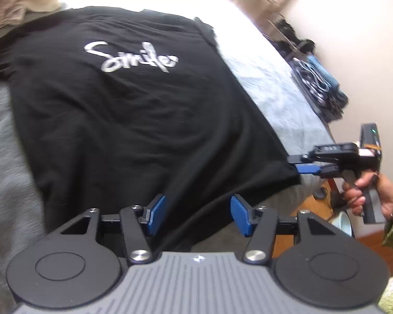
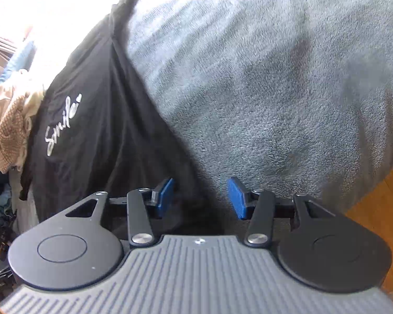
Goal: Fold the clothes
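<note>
Left gripper [image 1: 197,216] spread, nothing between the blue pads, hanging just over the near hem of the black T-shirt [image 1: 123,110]. Right gripper [image 2: 200,197] also spread and empty, over the shirt's near right corner; in the left wrist view it sits just beside that corner, carried by a hand [image 1: 366,193] in a green sleeve.

Shirt lies flat, print side up ("Smile" lettering), on a grey blanket [image 2: 262,91] on the bed, hem nearest, collar end far. Right sleeve lies flat at the far right edge.

Step, as I read it: shirt is spread out, no fold made yet. Both grippers are free at the hem, so this looks like the set-up before the first fold. Next move needs each gripper to pinch one layer-pair at an edge or corner, without catching the blanket pile, then lift and carry across evenly so the fabric doesn't skew.

Count: one black T-shirt in play, two grippers, one heap of beige clothes [image 2: 11,120] at the shirt's far left. Dark clutter on the floor to the right, too blurred to count.
</note>
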### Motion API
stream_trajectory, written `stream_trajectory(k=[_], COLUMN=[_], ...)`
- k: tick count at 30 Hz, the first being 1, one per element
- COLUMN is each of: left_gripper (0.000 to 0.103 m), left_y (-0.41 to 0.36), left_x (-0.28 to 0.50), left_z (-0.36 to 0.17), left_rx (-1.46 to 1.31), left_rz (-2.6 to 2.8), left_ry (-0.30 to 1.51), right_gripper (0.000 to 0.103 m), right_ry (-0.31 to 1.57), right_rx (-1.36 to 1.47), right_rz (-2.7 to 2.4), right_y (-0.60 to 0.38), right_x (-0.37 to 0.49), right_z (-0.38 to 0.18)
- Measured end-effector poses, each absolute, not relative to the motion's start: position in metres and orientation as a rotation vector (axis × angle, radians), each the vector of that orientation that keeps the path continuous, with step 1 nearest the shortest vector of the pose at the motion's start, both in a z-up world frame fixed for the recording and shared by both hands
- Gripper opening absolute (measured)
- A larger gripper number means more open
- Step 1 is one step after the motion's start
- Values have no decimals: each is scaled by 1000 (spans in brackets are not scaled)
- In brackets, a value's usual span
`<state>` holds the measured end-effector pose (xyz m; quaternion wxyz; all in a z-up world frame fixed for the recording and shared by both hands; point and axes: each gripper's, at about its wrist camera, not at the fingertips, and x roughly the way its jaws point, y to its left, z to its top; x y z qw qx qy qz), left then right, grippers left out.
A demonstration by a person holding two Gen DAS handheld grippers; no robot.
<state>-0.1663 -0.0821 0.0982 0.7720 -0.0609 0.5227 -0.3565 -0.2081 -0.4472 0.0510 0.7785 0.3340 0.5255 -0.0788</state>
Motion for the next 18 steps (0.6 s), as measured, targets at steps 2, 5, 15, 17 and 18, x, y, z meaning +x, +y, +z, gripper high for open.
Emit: stream_trajectory(k=[2,5,15,17,18], left_gripper=[57,56,58,58,59], left_y=[-111,-147,-155,-148,-144], left_x=[-166,-167,-158,-151,-147], left_z=[94,93,95,95,94], left_rx=[-105,-106,-93,-106,-114], left_rz=[-853,-954,-944,-903,-882], left_ry=[1131,1139,1156,1165,1167], right_gripper=[39,1,0,0,1], right_ry=[1163,1172,991,985,987], right_rx=[711,740,1009,998,979], right_rz=[-155,-113,225,305,343], right_y=[-447,-445,-414,-395,-386], right_x=[-209,-214,-155,-122,-108], right_z=[46,45,73,68,64])
